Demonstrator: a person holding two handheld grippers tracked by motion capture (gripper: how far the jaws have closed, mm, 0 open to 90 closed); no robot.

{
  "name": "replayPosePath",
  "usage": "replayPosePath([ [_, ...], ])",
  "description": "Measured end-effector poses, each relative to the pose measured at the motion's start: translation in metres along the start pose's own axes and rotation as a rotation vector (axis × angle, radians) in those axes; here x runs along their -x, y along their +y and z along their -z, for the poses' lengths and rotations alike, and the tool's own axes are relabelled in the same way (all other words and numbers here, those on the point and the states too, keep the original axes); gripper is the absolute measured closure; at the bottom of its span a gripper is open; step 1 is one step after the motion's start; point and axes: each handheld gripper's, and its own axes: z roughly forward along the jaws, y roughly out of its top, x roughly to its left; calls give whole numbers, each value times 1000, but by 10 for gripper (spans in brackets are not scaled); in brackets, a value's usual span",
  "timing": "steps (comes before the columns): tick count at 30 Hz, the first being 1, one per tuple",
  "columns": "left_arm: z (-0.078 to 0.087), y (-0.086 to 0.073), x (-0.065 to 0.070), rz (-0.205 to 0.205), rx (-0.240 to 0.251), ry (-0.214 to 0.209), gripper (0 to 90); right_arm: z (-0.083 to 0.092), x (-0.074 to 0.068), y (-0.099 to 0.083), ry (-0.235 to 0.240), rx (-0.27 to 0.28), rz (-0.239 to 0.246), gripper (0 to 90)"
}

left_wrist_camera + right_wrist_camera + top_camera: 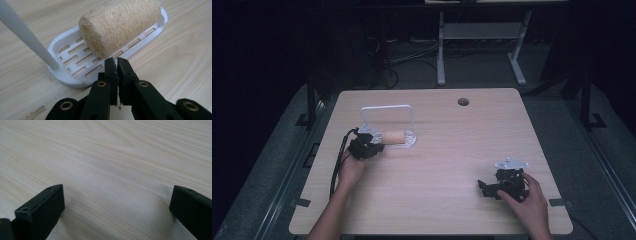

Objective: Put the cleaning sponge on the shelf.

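Observation:
A tan loofah roll (394,136) (120,25) lies on a white slotted tray (412,141) (65,75) with a tall white hoop handle (387,107) (25,35), at the table's left middle. My left gripper (376,147) (117,61) sits at the tray's near rim, just short of the loofah's end, its jaws pressed together with nothing visible between them. My right gripper (482,187) (117,192) rests low over bare wood at the front right, held by a hand, jaws wide apart and empty.
The light wooden table (452,150) has a round cable hole (463,102) near its far edge. A white desk frame (482,40) and cables stand on the dark floor beyond. Bare wood lies between the two grippers.

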Motion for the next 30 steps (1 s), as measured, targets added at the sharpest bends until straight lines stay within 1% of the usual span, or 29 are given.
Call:
replayPosePath([
  [4, 5, -1, 2, 3, 6, -8, 801, 0, 0, 0, 0, 0, 0, 0],
  [7, 9, -3, 6, 2, 5, -21, 734, 0, 0, 0, 0, 0, 1, 0],
  [9, 11, -4, 8, -5, 0, -21, 664, 0, 0, 0, 0, -1, 3, 0],
  [10, 12, -5, 9, 0, -4, -27, 647, 0, 0, 0, 0, -1, 3, 0],
  [11, 13, -5, 11, -6, -7, -25, 612, 0, 0, 0, 0, 0, 2, 0],
  [13, 16, -7, 13, -11, -4, -21, 550, 0, 0, 0, 0, -1, 2, 0],
  [16, 20, -10, 16, -8, -2, -27, 474, 0, 0, 0, 0, -1, 2, 0],
  [17, 22, -11, 17, -9, 2, -28, 460, 0, 0, 0, 0, -1, 2, 0],
  [18, 23, -12, 17, -19, -2, -31, 448, 0, 0, 0, 0, -1, 2, 0],
  [23, 32, -14, 24, -28, 6, -46, 375, 0, 0, 0, 0, -1, 2, 0],
  [24, 34, -15, 26, -32, 11, -46, 367, 0, 0, 0, 0, -1, 2, 0],
  [25, 36, -16, 27, -46, 10, -45, 360, 0, 0, 0, 0, -1, 2, 0],
  [30, 44, -22, 34, -63, 21, -33, 292, 0, 0, 0, 0, -1, 2, 0],
])
